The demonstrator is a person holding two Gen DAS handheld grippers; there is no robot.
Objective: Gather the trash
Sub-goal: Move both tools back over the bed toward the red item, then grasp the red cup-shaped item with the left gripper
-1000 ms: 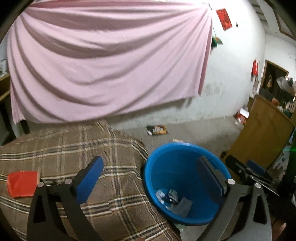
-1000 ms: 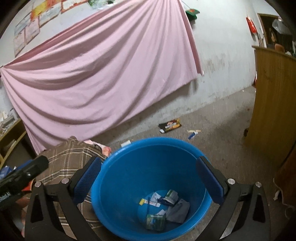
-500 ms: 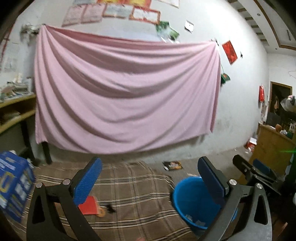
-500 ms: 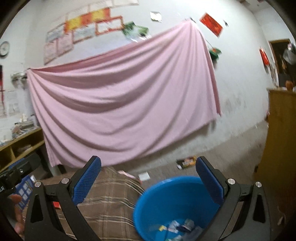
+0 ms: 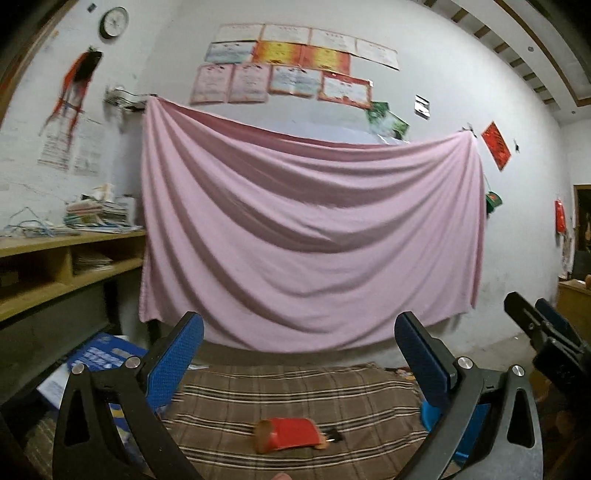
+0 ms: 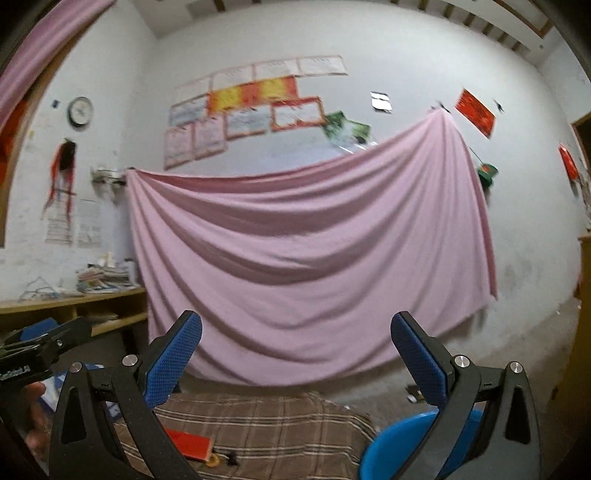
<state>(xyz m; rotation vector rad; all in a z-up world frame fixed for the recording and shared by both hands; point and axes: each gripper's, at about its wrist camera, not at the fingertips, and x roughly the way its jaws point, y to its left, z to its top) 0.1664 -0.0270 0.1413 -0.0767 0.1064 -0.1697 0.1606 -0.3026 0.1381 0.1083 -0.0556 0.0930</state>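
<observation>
White wall [image 5: 424,96] across the back of both views, plaster stained low at the right. Pink sheet [image 5: 310,240] pinned along it, sagging in deep folds, hem hanging down behind the table. Rows of certificates [image 5: 291,70] above the sheet; round clock [image 5: 115,22] high at the left; red paper [image 5: 496,146] by the sheet's right corner. Wooden shelf [image 5: 55,258] along the left wall, stacked books [image 5: 99,214] and tangled wire on top. Wooden cabinet [image 5: 574,306] at the right edge. Bare grey floor [image 6: 517,350] to the right of the table, a scrap of litter on it near the wall.

Table under a brown plaid cloth [image 5: 295,391], low in both views. Blue carton [image 5: 99,358] at its left end. Blue bin [image 6: 399,443] on the floor just beside the table's right end, mostly hidden by a finger in the left view, contents not visible.

Red wrapper [image 5: 288,434] flat on the cloth, near the front edge, well apart from the bin; small dark bit just beside its right end, too blurred to name.

Left tongs [image 5: 299,354] spread wide, nothing between the blue pads, raised above the table and aimed at the sheet. Right tongs [image 6: 295,350] likewise released and holding nothing, aimed at the sheet, bin under the right finger.
</observation>
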